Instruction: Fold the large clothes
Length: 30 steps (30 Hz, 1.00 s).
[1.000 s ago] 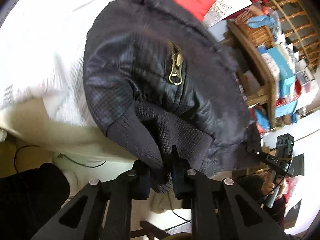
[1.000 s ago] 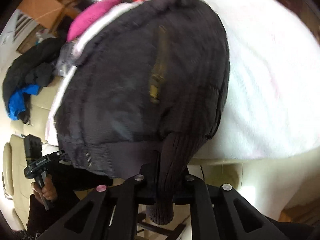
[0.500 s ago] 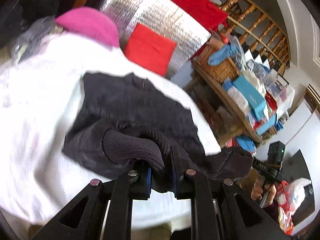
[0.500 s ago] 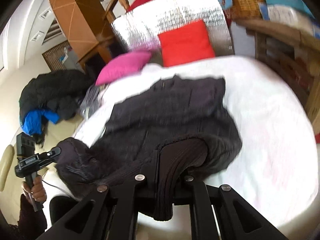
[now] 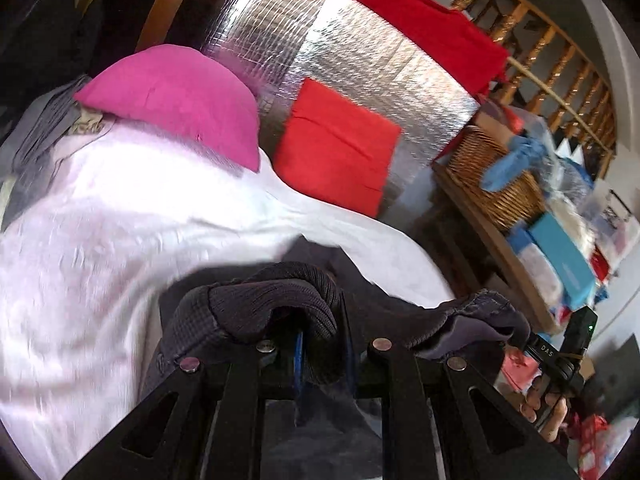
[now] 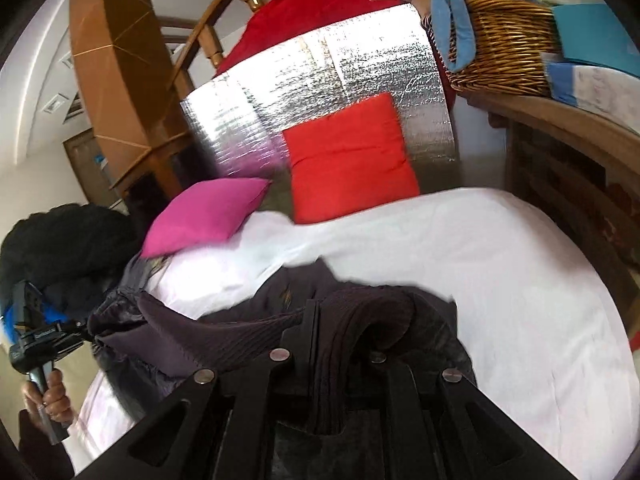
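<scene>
A dark grey quilted jacket (image 5: 248,304) with ribbed knit hem lies bunched at the near edge of a white bed sheet (image 5: 100,240). My left gripper (image 5: 322,344) is shut on a fold of its ribbed hem. My right gripper (image 6: 336,340) is shut on another ribbed part of the same jacket (image 6: 288,300), whose brass zipper shows just beyond. The right gripper also appears in the left wrist view (image 5: 560,356), and the left gripper in the right wrist view (image 6: 36,340), each at one end of the stretched hem. Most of the jacket is hidden under the grippers.
A pink cushion (image 5: 176,96) and a red cushion (image 5: 336,148) lean on a silver foil panel (image 5: 360,52) at the bed's far end. A wooden shelf with a wicker basket (image 5: 492,184) stands to the right. A black coat pile (image 6: 60,248) lies left of the bed.
Both grippers pulled the jacket's hem back toward the near edge and tilted up. The jacket, spread out before, now shows only as a bunched strip; the cushions and foil panel came into view.
</scene>
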Each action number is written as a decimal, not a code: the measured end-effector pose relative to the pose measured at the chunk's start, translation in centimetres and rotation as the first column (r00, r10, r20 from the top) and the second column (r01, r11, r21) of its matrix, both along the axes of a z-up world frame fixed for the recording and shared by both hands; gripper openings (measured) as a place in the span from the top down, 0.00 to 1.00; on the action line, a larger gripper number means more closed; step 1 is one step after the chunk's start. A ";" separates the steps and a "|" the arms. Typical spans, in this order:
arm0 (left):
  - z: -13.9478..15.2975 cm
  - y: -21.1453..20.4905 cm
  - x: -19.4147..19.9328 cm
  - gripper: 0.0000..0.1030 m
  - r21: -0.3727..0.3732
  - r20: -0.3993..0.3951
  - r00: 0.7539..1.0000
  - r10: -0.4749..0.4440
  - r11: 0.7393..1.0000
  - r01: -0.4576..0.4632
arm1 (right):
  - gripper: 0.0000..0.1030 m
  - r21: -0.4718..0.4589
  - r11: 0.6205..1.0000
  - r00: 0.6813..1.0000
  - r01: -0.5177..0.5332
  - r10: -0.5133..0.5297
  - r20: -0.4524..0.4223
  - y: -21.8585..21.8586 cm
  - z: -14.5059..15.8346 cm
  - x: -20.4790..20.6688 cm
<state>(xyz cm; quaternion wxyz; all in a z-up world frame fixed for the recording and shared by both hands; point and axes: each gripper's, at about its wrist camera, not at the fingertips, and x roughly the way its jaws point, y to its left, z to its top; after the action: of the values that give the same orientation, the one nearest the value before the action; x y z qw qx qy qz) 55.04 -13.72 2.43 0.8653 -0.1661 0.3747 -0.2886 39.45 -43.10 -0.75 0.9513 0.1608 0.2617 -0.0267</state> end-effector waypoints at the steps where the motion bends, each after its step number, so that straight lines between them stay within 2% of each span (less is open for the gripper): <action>1: -0.3 -0.8 1.5 0.84 0.012 -0.005 1.000 0.005 1.000 -0.005 | 0.92 0.001 1.000 1.000 0.009 -0.009 -0.005 -0.3 -0.4 2.1; 5: -2.6 -2.9 7.1 0.84 0.042 -0.042 0.999 0.026 0.999 -0.025 | 0.92 -0.027 0.998 0.998 0.053 -0.054 -0.040 -1.2 -2.9 8.9; 8: -5.2 -4.4 10.4 0.84 0.066 -0.081 0.996 0.041 0.997 -0.036 | 0.92 0.010 0.996 0.993 0.093 -0.092 -0.075 -3.0 -5.6 13.1; 11: -7.5 -5.4 12.4 0.84 0.090 -0.105 0.993 0.051 0.995 -0.041 | 0.92 0.054 0.990 0.986 0.128 -0.121 -0.111 -4.6 -8.7 15.6; 15: -10.1 -5.7 14.0 0.84 0.097 -0.128 0.990 0.066 0.994 -0.053 | 0.92 0.112 0.981 0.979 0.159 -0.142 -0.145 -6.1 -12.0 17.5; 19: -12.4 -5.9 15.4 0.79 0.101 -0.197 0.977 0.078 0.993 -0.058 | 0.91 0.234 0.957 0.976 0.173 -0.133 -0.174 -7.6 -14.2 18.2; 21: -12.9 -5.2 15.4 0.73 0.038 -0.249 0.966 0.069 0.997 -0.062 | 0.87 0.336 0.929 0.980 0.157 -0.104 -0.171 -8.8 -15.2 17.9; 22: -12.7 -4.6 15.0 0.62 -0.004 -0.271 0.961 0.060 0.998 -0.063 | 0.85 0.373 0.917 0.983 0.145 -0.091 -0.157 -9.2 -15.2 17.5; 23: -12.3 -4.1 14.5 0.45 -0.032 -0.282 0.958 0.056 0.997 -0.068 | 0.78 0.393 0.910 0.985 0.136 -0.084 -0.148 -9.3 -15.0 17.1; 25: -10.6 -2.7 12.4 0.23 -0.063 -0.260 0.962 0.087 0.992 -0.106 | 0.46 0.388 0.912 0.987 0.133 -0.088 -0.133 -9.2 -14.1 16.0; 26: -9.8 -2.4 11.4 0.18 -0.047 -0.241 0.964 0.110 0.991 -0.124 | 0.14 0.379 0.918 0.991 0.119 -0.084 -0.107 -8.9 -13.5 15.4; 27: -8.7 -1.9 9.7 0.18 -0.018 -0.209 0.968 0.138 0.989 -0.145 | 0.06 0.355 0.928 0.993 0.115 -0.096 -0.071 -8.4 -12.4 14.4; 28: -7.9 -1.6 7.9 0.18 0.028 -0.188 0.969 0.160 0.987 -0.158 | 0.06 0.321 0.939 0.992 0.125 -0.119 -0.039 -7.8 -11.4 13.5; 30: -7.6 -1.2 5.1 0.18 0.088 -0.190 0.965 0.179 0.982 -0.165 | 0.06 0.265 0.961 0.997 0.082 -0.081 -0.014 -6.5 -9.9 12.8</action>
<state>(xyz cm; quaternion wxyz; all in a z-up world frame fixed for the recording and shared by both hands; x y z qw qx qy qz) 60.16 -14.97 -5.13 0.8512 -0.1947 0.4526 -0.1808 52.21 -49.56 -10.66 0.9189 0.2971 0.2575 -0.0307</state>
